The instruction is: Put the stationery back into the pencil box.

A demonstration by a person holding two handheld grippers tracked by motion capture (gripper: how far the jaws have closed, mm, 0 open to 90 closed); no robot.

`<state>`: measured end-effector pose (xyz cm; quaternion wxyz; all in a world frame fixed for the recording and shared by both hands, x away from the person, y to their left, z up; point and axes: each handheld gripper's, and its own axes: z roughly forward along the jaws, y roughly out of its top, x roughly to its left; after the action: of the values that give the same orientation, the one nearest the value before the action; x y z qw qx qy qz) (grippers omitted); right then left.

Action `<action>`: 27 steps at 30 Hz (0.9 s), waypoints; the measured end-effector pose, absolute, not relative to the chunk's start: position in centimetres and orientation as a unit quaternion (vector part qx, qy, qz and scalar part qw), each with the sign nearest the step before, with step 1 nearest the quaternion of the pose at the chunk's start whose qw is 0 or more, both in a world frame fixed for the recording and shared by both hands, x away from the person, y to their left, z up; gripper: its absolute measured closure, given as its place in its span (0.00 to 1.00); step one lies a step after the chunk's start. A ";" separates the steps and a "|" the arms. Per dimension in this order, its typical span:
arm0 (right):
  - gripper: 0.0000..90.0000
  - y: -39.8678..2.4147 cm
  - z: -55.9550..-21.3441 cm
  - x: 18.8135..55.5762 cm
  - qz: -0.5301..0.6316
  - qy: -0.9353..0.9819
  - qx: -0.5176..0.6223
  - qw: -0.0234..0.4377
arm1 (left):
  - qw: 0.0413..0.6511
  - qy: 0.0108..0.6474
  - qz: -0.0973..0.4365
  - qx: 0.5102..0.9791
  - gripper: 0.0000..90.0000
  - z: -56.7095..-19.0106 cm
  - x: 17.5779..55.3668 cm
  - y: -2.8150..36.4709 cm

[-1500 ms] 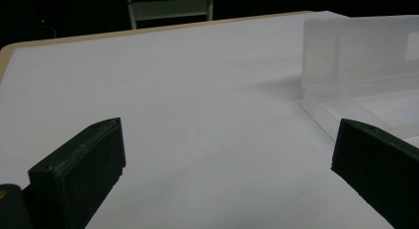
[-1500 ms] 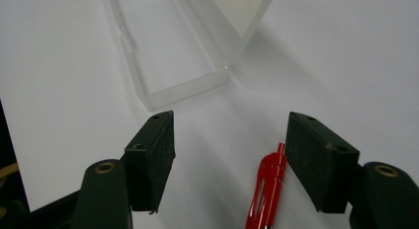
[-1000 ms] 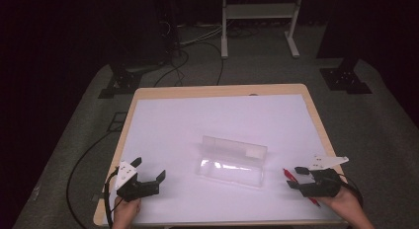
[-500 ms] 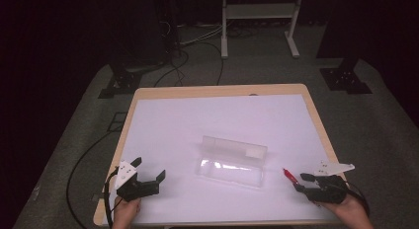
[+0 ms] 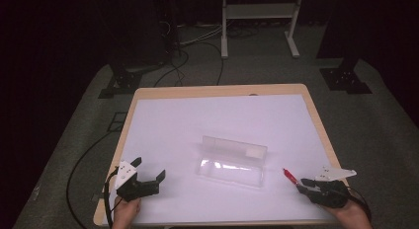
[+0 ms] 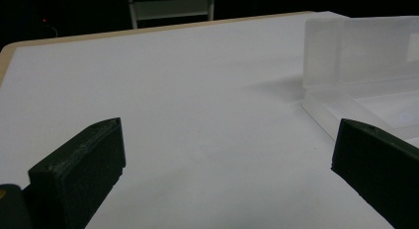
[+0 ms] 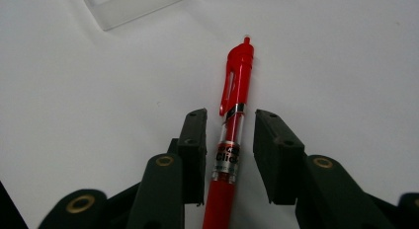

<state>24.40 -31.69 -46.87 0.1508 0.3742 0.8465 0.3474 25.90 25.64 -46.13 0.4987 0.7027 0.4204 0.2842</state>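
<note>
A red click pen (image 5: 290, 175) lies on the white table (image 5: 217, 115) near the front right, its clip end pointing away from my right gripper (image 5: 302, 183). In the right gripper view the pen (image 7: 232, 115) runs between the two jaws of the right gripper (image 7: 230, 135), which stand narrowly apart with a thin gap on each side of the barrel. A clear plastic box (image 5: 231, 162) with its lid up sits mid-table. My left gripper (image 5: 148, 168) rests at the front left, jaws wide open and empty (image 6: 232, 130), with the box (image 6: 360, 56) off to its right.
The wooden table rim (image 5: 217, 91) frames the white sheet. Beyond the table a white metal stand (image 5: 259, 12) and cables (image 5: 183, 51) lie on the dark floor. A corner of the clear box (image 7: 133, 4) shows just ahead of the pen.
My right gripper has drawn back slightly toward the near edge and lined up behind the pen. The pen, box and left gripper have stayed put.
</note>
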 end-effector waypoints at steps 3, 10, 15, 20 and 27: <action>0.75 -31.6 -46.9 24.4 0.345 0.846 0.377 0.153 | 0.498 0.420 0.285 0.702 0.00 -46.1 25.9 25.6; 0.80 -31.4 -47.2 24.4 0.342 0.846 0.377 0.157 | 0.499 0.420 0.286 0.702 0.00 -46.1 25.9 25.6; 0.83 -31.3 -47.2 24.3 0.342 0.845 0.378 0.158 | 0.499 0.421 0.286 0.702 0.00 -46.1 25.9 25.6; 0.85 -31.3 -47.2 24.3 0.345 0.842 0.386 0.152 | 0.496 0.418 0.286 0.705 0.00 -46.1 25.9 25.6; 0.88 -31.5 -47.2 24.3 0.355 0.833 0.401 0.137 | 0.499 0.420 0.286 0.702 0.00 -46.1 25.9 25.6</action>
<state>24.33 -31.48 -47.21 0.1372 0.4011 0.8333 0.3549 25.88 25.65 -46.13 0.4987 0.7023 0.4202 0.2855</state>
